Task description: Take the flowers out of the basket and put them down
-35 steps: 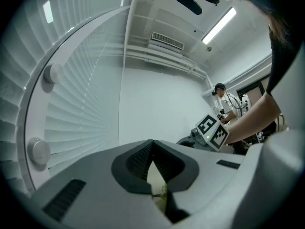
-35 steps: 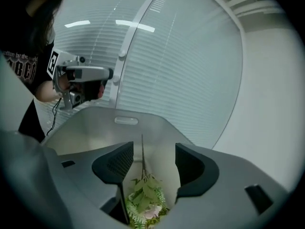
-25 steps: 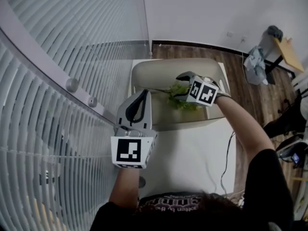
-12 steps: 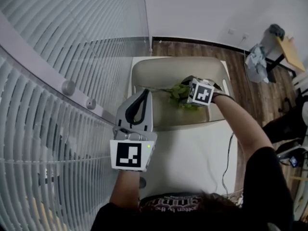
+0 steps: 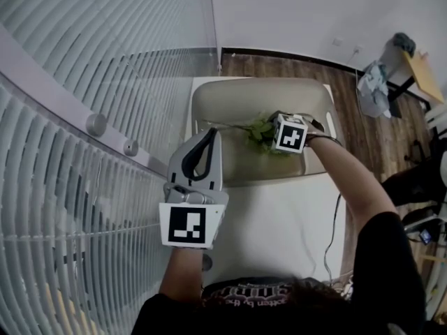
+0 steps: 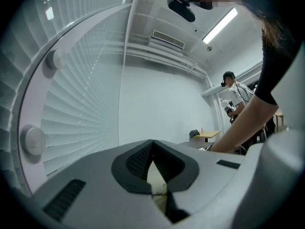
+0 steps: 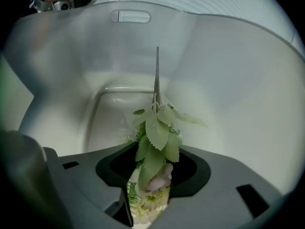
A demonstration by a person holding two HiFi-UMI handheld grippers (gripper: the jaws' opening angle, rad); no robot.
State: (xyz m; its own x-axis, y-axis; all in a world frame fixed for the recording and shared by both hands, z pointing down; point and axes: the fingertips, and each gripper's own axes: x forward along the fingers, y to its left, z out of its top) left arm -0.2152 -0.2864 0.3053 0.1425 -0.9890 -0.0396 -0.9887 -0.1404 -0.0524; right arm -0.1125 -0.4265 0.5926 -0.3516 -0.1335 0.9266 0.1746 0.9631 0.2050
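Flowers [image 5: 260, 131] not yet out of the basket [image 5: 209, 93]; grasp in progress.
Left tool [image 5: 207, 138] hung by the basket's left side, jaws pressed together on nothing. The flowers lay on the basket floor, stem pointing away from the right tool [image 5: 271, 128], whose jaws were closing with leaves and a pale bloom between them; no firm pinch evident. Judged early: lift-out and set-down on the white table [image 5: 279, 222] both remained.
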